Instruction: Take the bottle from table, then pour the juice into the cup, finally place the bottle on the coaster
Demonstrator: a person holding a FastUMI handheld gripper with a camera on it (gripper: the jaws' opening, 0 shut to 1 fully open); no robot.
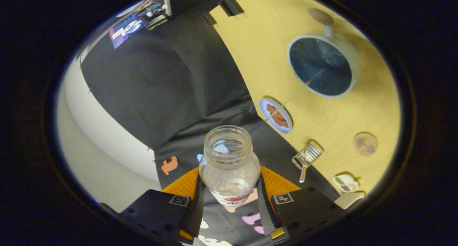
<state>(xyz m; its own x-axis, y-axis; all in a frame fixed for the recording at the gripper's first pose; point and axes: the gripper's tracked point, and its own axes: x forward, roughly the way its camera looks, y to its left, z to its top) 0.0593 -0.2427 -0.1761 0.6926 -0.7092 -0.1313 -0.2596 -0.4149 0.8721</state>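
In the gripper view the gripper (229, 199) is closed on the bottle (229, 165): both fingers (196, 206) press against its lower body, one on each side, and the open, capless mouth points forward, away from the camera. The bottle looks clear and nearly empty, though liquid is hard to judge through the glass. The whole scene is rolled steeply — the yellow tabletop (272, 53) stands almost on edge beyond the bottle — so the hand seems to be holding the gripper twisted well over to one side, with the bottle off the table. The cup (322, 65), pale outside and dark inside, sits well beyond the bottle mouth near the tabletop's far part, its handle towards a round brown coaster (321, 16). A second round coaster (365, 143) lies nearer the table's edge, with a small blue plate (275, 115) and a little metal grater-like tool (307, 156) right at that edge. My reading is that the pouring step is in hand or just over; next the gripper must be rolled upright and the bottle carried to a coaster — which one I cannot tell — and set down level before the fingers part.
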